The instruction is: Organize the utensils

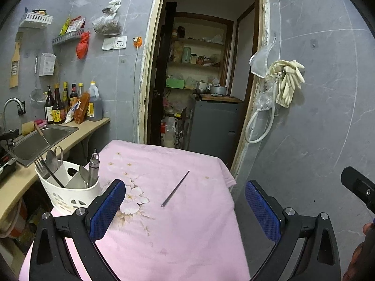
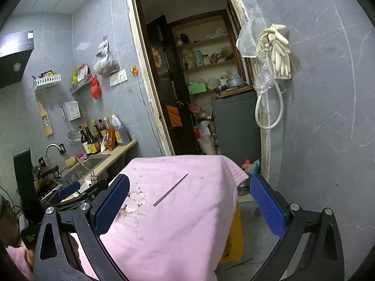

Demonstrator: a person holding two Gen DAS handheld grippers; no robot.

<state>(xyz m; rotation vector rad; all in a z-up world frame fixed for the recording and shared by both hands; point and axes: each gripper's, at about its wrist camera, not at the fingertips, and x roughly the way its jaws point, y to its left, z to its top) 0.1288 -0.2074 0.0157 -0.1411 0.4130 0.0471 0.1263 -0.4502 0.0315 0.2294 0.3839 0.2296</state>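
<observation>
A single thin metal chopstick (image 1: 175, 189) lies on the pink cloth-covered table (image 1: 178, 234); it also shows in the right wrist view (image 2: 170, 190). A white utensil caddy (image 1: 68, 187) stands at the table's left edge and holds a fork, spoons and a metal tube. My left gripper (image 1: 185, 210) is open and empty, hovering above the table's near side, the chopstick between and beyond its fingers. My right gripper (image 2: 189, 210) is open and empty, hovering near the table's right half. The left gripper's blue pad (image 2: 68, 190) shows in the right wrist view.
A counter with a steel sink (image 1: 44, 138) and several sauce bottles (image 1: 70, 103) runs along the left wall. An open doorway (image 1: 201, 77) to a storeroom lies beyond the table. Rubber gloves (image 1: 289, 82) and a hose hang on the right wall.
</observation>
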